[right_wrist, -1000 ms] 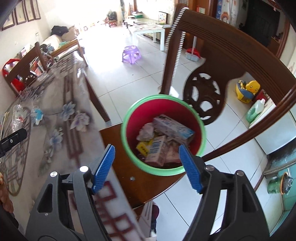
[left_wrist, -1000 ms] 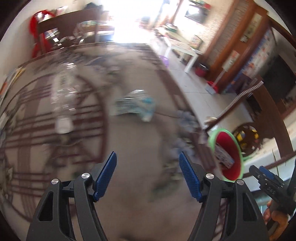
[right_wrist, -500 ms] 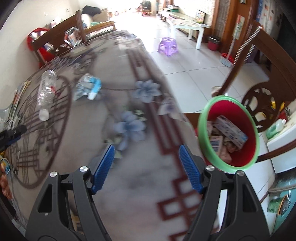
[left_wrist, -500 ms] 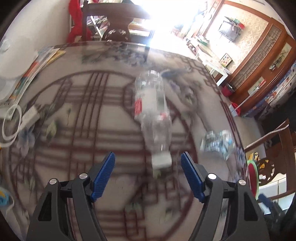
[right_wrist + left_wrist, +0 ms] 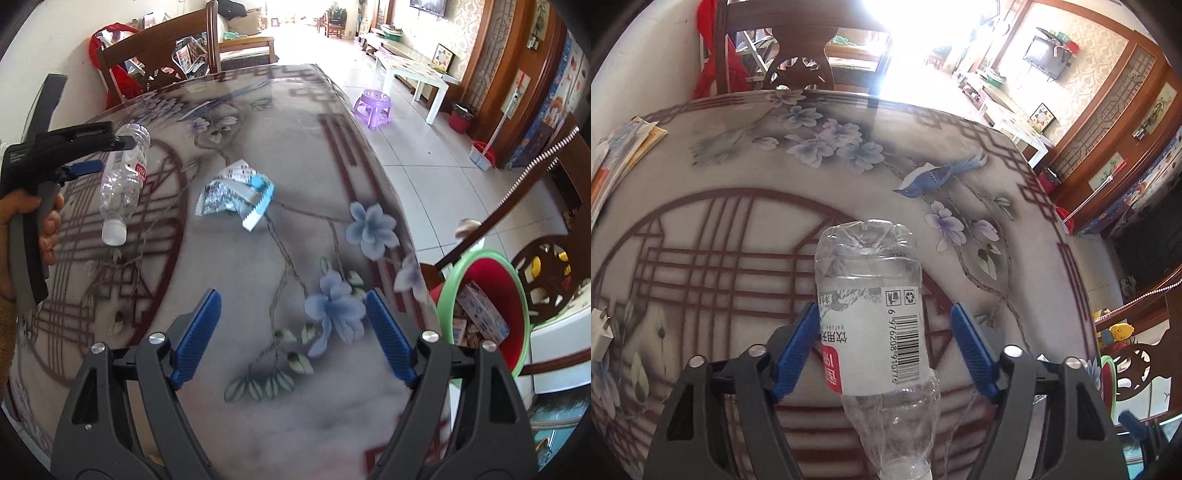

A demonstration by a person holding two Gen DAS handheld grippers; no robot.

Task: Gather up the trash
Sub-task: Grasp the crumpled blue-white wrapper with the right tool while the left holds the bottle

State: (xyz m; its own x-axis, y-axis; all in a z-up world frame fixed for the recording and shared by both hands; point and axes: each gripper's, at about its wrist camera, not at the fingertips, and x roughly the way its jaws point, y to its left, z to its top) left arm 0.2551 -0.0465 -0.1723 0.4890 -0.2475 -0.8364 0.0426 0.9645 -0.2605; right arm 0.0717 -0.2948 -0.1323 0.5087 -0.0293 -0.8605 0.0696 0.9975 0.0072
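One plastic bottle (image 5: 123,173) and one crumpled wrapper (image 5: 236,192) lie on the table (image 5: 295,155); one bin (image 5: 484,306) stands beyond its right edge.

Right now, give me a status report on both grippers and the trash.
Left gripper open, straddling plastic bottle lying on table. Right gripper open, empty. Crumpled wrapper uncollected. Bin beside table, path unobstructed.
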